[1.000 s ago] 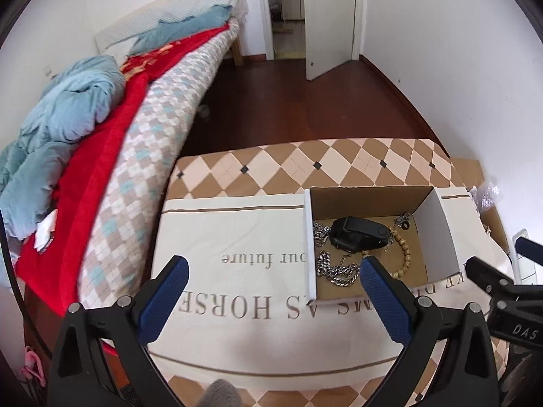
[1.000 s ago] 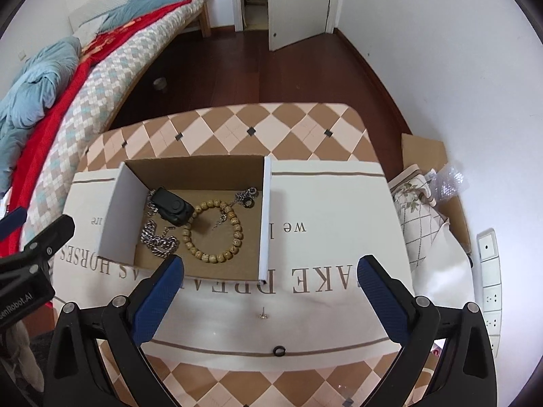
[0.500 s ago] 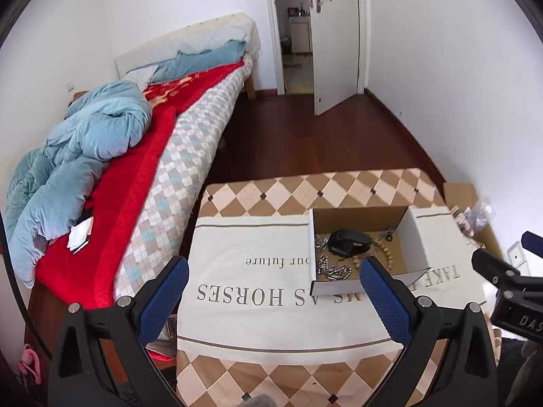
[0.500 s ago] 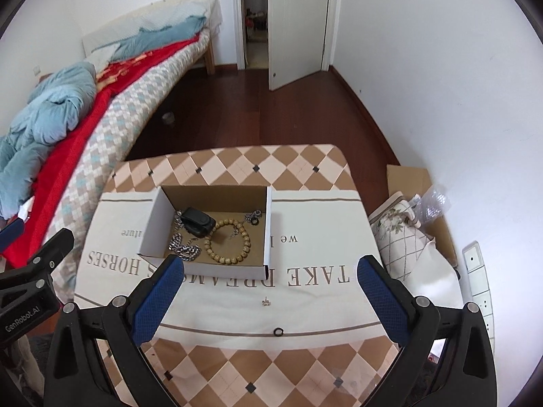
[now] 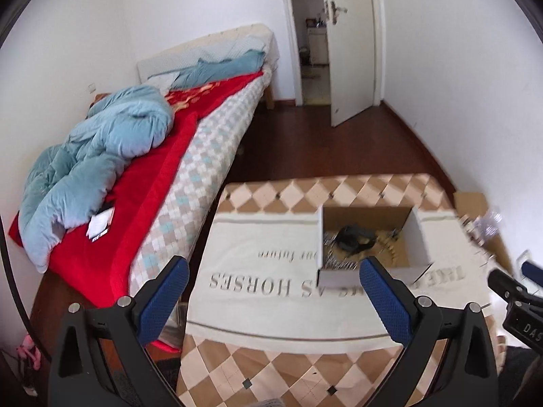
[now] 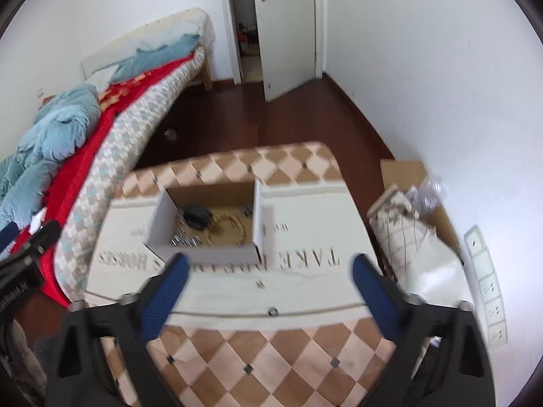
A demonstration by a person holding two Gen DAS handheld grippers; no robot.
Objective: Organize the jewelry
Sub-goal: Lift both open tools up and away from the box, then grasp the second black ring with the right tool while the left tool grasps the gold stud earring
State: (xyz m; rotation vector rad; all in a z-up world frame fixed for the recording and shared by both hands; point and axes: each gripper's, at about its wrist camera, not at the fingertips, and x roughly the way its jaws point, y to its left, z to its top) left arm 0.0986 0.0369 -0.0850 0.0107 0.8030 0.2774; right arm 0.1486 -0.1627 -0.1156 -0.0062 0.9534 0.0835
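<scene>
An open cardboard box (image 5: 420,240) (image 6: 159,227) stands on a white printed cloth (image 5: 258,271) (image 6: 305,271) on the checkered table. Inside lie a black pouch (image 5: 354,237) (image 6: 197,217), a wooden bead bracelet (image 6: 234,227) and silver chains (image 5: 336,261) (image 6: 185,239). On the cloth before the box lie a small stud (image 6: 260,284) and a dark ring (image 6: 272,311). My left gripper (image 5: 271,291) is open and empty, high above the table's near left. My right gripper (image 6: 269,285) is open and empty, above the near edge.
A bed (image 5: 152,176) with a red blanket and a blue quilt runs along the table's left. A bag and cardboard (image 6: 417,234) sit on the floor right of the table. A power strip (image 6: 485,281) lies by the wall. The door (image 5: 349,44) at the back is ajar.
Both grippers have pulled up and back from the table, so the box looks smaller and farther. Both stay open and empty. The jewelry has not moved.
</scene>
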